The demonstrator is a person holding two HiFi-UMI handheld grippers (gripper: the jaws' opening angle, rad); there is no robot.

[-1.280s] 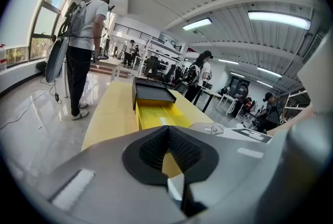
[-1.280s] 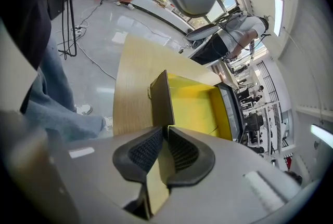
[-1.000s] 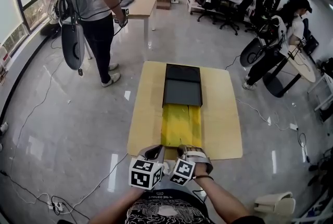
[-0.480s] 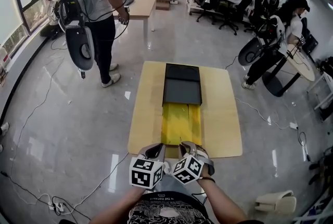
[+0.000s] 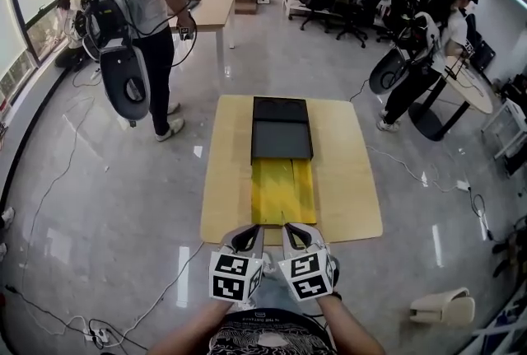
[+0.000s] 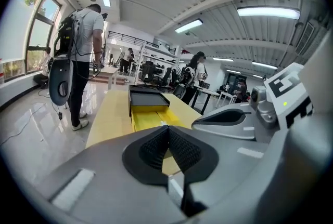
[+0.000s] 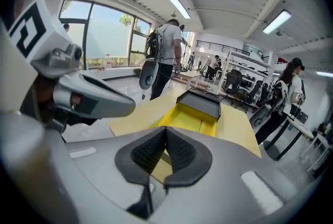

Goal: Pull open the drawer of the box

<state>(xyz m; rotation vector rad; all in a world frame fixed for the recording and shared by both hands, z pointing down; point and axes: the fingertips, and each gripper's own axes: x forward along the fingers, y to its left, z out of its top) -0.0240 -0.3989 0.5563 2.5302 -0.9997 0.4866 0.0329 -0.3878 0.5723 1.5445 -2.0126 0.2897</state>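
Observation:
A black box (image 5: 281,129) lies on a low wooden table (image 5: 346,180). Its yellow drawer (image 5: 282,190) stands pulled out toward me, reaching almost to the table's near edge. My left gripper (image 5: 249,235) and right gripper (image 5: 295,231) hover side by side just short of that edge, off the drawer's front. Both are shut with nothing between the pads. In the left gripper view the left gripper (image 6: 167,132) points along the drawer (image 6: 148,118) to the box (image 6: 145,98). The right gripper view shows the right gripper (image 7: 165,134), the drawer (image 7: 188,116) and the box (image 7: 200,103).
A person with a backpack rig (image 5: 136,24) stands left of the table by another wooden table (image 5: 210,7). A second person (image 5: 436,36) and a round table stand at the right. Cables trail over the glossy floor, and a white object (image 5: 442,308) lies at the lower right.
The two grippers have drawn level and the right one has turned its marker cube squarer to the camera. The drawer stays pulled out. The person at the left has shifted slightly.

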